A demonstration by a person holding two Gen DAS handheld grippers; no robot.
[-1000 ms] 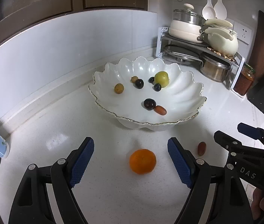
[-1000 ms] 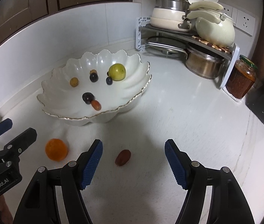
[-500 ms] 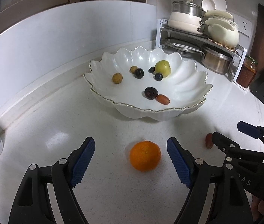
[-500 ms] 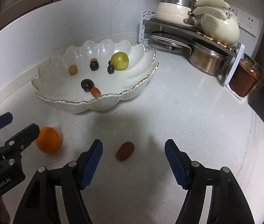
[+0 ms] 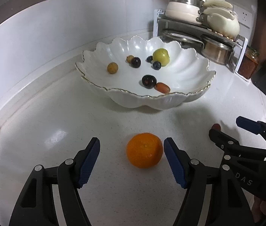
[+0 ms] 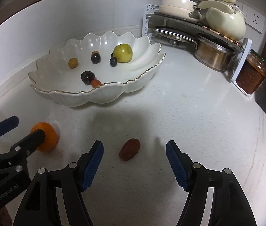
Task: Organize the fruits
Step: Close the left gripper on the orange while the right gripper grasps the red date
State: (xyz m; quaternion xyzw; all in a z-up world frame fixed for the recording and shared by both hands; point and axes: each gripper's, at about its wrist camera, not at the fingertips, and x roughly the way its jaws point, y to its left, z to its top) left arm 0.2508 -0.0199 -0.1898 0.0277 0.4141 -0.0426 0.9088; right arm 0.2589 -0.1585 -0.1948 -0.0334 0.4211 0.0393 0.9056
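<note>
Compared with a second earlier, both grippers are seen lower over the counter, and the left gripper has just been narrowing its jaws around the one orange, which lies between them, nearer the right-hand pad, not yet clamped. The right gripper is held released, one brown date lying between its jaws. Seven fruits are counted in the single white bowl beyond.
</note>
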